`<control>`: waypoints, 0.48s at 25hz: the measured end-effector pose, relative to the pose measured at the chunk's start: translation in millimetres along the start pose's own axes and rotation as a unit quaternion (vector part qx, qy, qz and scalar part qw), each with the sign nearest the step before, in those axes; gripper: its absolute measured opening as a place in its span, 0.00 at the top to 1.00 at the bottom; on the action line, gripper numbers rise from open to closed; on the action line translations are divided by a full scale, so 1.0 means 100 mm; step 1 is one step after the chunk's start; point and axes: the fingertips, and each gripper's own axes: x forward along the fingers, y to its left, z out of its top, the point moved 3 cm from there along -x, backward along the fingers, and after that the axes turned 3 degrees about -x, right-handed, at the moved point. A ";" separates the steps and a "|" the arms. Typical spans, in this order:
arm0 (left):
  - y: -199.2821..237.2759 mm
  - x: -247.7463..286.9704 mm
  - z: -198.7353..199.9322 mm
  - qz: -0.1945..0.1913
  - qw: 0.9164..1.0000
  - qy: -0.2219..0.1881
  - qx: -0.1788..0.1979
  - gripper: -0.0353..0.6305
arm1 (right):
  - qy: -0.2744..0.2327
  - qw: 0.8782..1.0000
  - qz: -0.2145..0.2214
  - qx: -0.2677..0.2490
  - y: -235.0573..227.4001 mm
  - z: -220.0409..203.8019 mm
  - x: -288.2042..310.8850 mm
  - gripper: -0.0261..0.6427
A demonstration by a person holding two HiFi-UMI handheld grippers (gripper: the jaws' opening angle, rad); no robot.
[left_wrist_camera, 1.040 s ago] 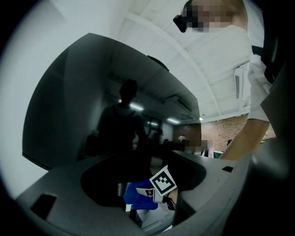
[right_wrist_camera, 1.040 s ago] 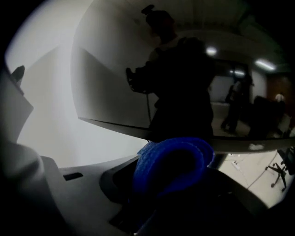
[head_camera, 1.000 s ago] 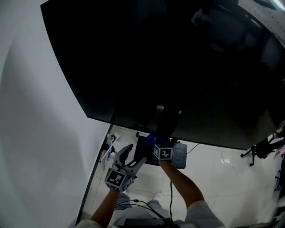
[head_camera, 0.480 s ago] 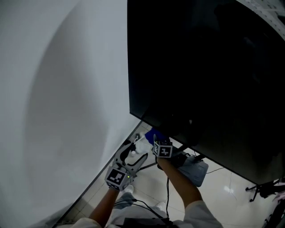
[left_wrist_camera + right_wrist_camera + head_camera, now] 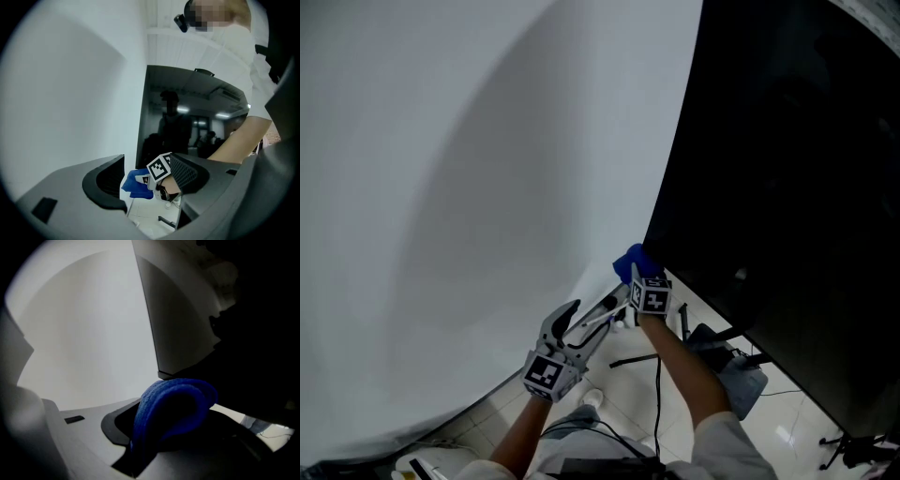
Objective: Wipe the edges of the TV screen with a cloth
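head view: right gripper (image 5: 636,277) holds the blue cloth (image 5: 630,262) at the tv screen's (image 5: 787,187) near left corner, beside the white wall (image 5: 469,187). left gripper (image 5: 584,323) hangs just left of it.

left gripper view: jaws spread wide, nothing between them.

right gripper view: jaws clenched on the folded cloth.

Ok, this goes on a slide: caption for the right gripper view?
Right gripper shut on a blue cloth, just below the TV's lower corner, white wall behind.
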 end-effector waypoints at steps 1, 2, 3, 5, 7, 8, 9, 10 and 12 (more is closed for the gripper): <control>0.03 -0.04 0.01 0.005 1.000 -0.001 0.002 0.52 | -0.005 1.000 0.007 -0.006 0.09 0.08 0.04 0.84; 0.06 -0.07 0.03 0.010 1.000 -0.002 0.001 0.52 | -0.010 1.000 0.013 -0.006 0.17 0.16 0.09 0.84; 0.09 -0.10 0.05 0.015 1.000 -0.003 -0.002 0.52 | -0.017 1.000 0.018 -0.001 0.22 0.23 0.14 0.84; 0.15 -0.14 0.04 0.019 1.000 -0.005 0.001 0.52 | -0.034 0.999 0.015 0.008 0.27 0.42 0.21 0.84; 0.18 -0.18 0.05 0.024 1.000 -0.007 0.000 0.52 | -0.055 0.998 0.001 0.004 0.26 0.63 0.20 0.84; 0.19 -0.19 0.09 0.027 1.000 -0.009 -0.005 0.52 | -0.066 0.998 -0.006 0.005 0.25 0.73 0.18 0.84; 0.19 -0.20 0.12 0.030 0.999 -0.010 -0.011 0.52 | -0.078 0.997 -0.009 0.014 0.24 0.84 0.15 0.84; 0.18 -0.20 0.14 0.031 0.999 -0.011 -0.014 0.52 | -0.091 0.995 -0.009 0.027 0.24 0.94 0.11 0.84; 0.18 -0.18 0.13 0.025 1.000 -0.013 -0.009 0.52 | -0.111 0.992 -0.008 0.058 0.25 1.11 0.02 0.84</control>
